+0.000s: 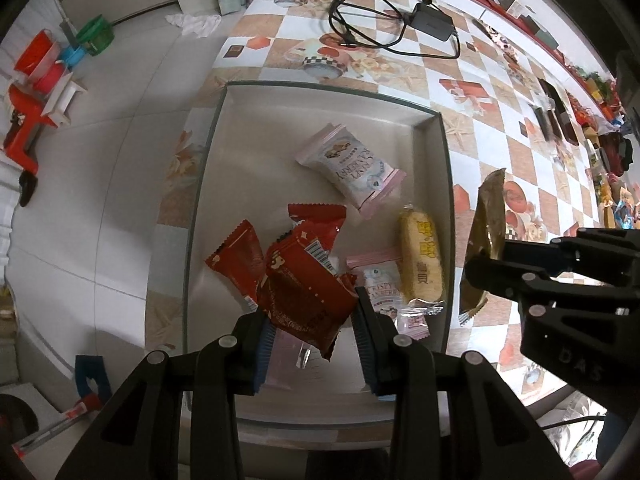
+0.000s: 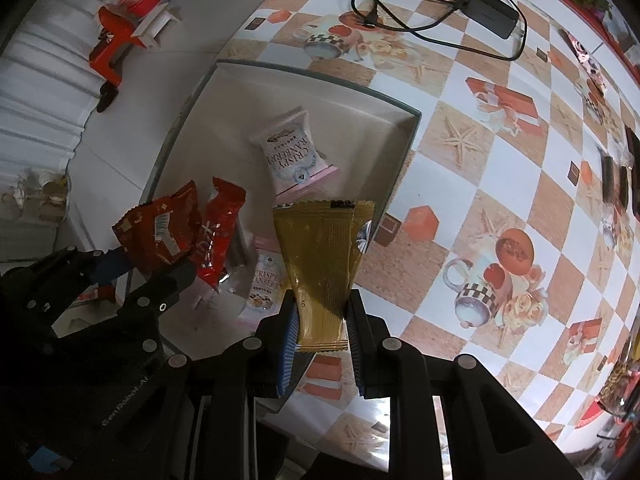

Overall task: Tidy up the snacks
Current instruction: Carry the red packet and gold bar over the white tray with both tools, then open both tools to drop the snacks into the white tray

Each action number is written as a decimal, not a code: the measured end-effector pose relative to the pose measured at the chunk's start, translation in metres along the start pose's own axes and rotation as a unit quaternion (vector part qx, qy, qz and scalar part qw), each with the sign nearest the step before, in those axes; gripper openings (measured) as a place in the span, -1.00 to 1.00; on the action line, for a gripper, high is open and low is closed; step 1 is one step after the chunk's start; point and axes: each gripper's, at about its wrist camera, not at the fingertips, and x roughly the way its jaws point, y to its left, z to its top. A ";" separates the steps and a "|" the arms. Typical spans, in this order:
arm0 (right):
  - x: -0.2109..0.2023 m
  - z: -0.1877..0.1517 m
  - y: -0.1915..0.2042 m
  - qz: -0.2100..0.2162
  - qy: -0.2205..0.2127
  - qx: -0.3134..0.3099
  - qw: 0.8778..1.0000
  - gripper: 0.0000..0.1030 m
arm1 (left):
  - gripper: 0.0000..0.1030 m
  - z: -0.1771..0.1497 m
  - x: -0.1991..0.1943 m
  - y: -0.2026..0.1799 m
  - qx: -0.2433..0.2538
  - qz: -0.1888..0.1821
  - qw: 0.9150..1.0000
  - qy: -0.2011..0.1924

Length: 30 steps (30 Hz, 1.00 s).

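I have a red snack packet (image 1: 308, 300) pinched in the left gripper (image 1: 316, 340), jaws part closed on its crinkled foil, hanging over the near end of the white box (image 1: 320, 92). It should be light and springy, air-puffed, with slick film; I judge the flat crimped seam the safest place to hold, since the pillow body could squirm out. The right gripper (image 2: 322, 332) is clamped tight on the lower end of a gold sachet (image 2: 324, 248), flat, thin and floppy, held up over the table just right of the box's right wall.

Already in the box: a second red packet (image 1: 240, 260) to the left, a pink-and-white cranberry crisp packet (image 1: 352, 168) further in, another like it (image 1: 380, 288) near, and a yellow cake in clear wrap (image 1: 420, 260) along the right wall. All look soft and crushable.

The box has stiff, smooth upright walls. It sits on a glossy checked tablecloth (image 1: 480, 120), with a black power adapter and cable (image 1: 432, 20) at the far end.
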 end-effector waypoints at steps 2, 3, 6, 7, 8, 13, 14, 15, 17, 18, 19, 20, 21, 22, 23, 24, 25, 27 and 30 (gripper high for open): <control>0.001 0.001 0.001 0.001 0.001 -0.001 1.000 -0.52 | -0.23 -0.001 0.001 0.000 -0.001 0.001 1.000 0.002; 0.001 0.002 0.001 0.001 0.001 -0.001 1.000 -0.52 | -0.23 -0.001 0.002 0.001 -0.001 0.003 1.000 0.002; 0.003 0.004 0.002 0.002 0.003 -0.002 1.000 -0.52 | -0.23 0.000 0.004 0.001 0.001 0.007 1.000 0.003; 0.004 0.005 0.003 0.002 0.004 -0.003 1.000 -0.52 | -0.23 0.001 0.005 0.001 0.002 0.009 1.000 0.004; 0.004 0.006 0.003 0.002 0.004 -0.003 1.000 -0.52 | -0.23 0.001 0.005 0.001 0.002 0.009 1.000 0.005; 0.007 0.010 0.005 0.004 0.007 -0.006 1.000 -0.52 | -0.23 0.002 0.010 0.002 0.002 0.011 1.000 0.010; 0.008 0.010 0.005 0.004 0.008 -0.006 1.000 -0.52 | -0.23 0.002 0.011 0.002 0.001 0.011 1.000 0.011; 0.008 0.011 0.006 0.004 0.008 -0.008 1.000 -0.52 | -0.23 0.002 0.011 0.003 0.001 0.011 1.000 0.012; 0.009 0.012 0.006 0.004 0.010 -0.009 1.000 -0.52 | -0.23 0.003 0.013 0.003 0.000 0.012 1.000 0.014; 0.010 0.013 0.007 0.005 0.011 -0.009 1.000 -0.52 | -0.23 0.002 0.014 0.003 0.001 0.012 1.000 0.015; 0.010 0.014 0.007 0.005 0.011 -0.009 1.000 -0.52 | -0.23 0.002 0.015 0.002 0.001 0.013 1.000 0.016; 0.011 0.015 0.008 0.005 0.013 -0.011 1.000 -0.52 | -0.23 0.002 0.017 0.002 0.001 0.014 1.000 0.018; 0.012 0.016 0.009 0.005 0.014 -0.012 1.000 -0.52 | -0.23 0.001 0.018 0.002 0.001 0.015 1.000 0.020; 0.013 0.017 0.010 0.005 0.015 -0.014 1.000 -0.52 | -0.23 0.001 0.020 0.002 0.000 0.015 1.000 0.022; 0.015 0.018 0.011 0.005 0.017 -0.015 1.000 -0.52 | -0.23 0.001 0.021 0.002 -0.001 0.015 1.000 0.024; 0.016 0.019 0.011 0.005 0.019 -0.016 1.000 -0.52 | -0.23 0.001 0.022 0.002 -0.001 0.016 1.000 0.025; 0.017 0.020 0.012 0.005 0.020 -0.016 1.000 -0.52 | -0.23 0.000 0.022 0.002 -0.001 0.016 1.000 0.027; 0.020 0.022 0.013 0.007 0.024 -0.016 1.000 -0.52 | -0.22 0.000 0.024 0.002 -0.001 0.016 0.999 0.030; 0.022 0.024 0.014 0.009 0.028 -0.019 0.999 -0.51 | -0.21 -0.001 0.025 0.002 -0.001 0.018 0.999 0.033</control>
